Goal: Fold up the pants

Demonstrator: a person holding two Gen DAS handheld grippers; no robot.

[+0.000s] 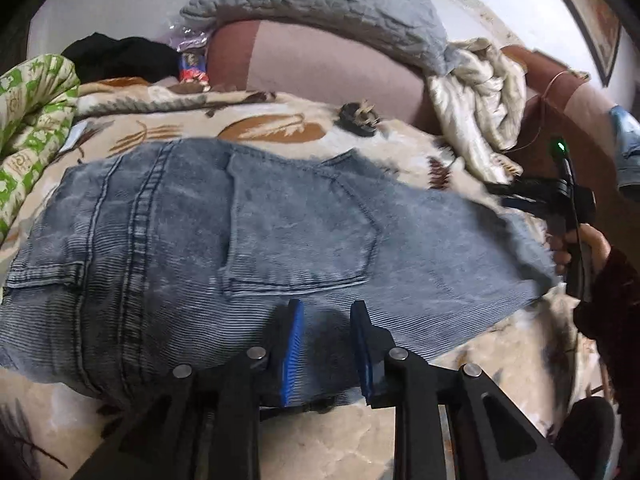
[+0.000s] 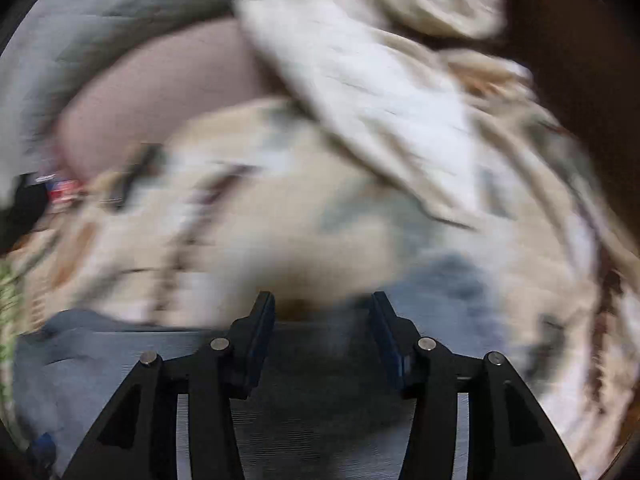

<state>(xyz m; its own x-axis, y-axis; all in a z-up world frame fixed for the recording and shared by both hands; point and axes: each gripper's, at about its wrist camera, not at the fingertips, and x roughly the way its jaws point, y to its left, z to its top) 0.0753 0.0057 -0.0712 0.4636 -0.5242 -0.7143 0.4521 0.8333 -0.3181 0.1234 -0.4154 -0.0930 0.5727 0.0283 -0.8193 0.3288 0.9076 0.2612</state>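
Faded blue jeans lie flat on a patterned cream blanket, back pocket up. My left gripper is open, its blue-padded fingers just over the jeans' near edge, holding nothing. My right gripper shows at the jeans' right end in the left wrist view, held by a hand. In the blurred right wrist view the right gripper is open over the jeans, which lie under and between its fingers.
A grey quilted pillow and a crumpled cream cloth lie against the pinkish headboard. A green-patterned quilt lies left, black clothing behind it. A dark hair clip sits on the blanket.
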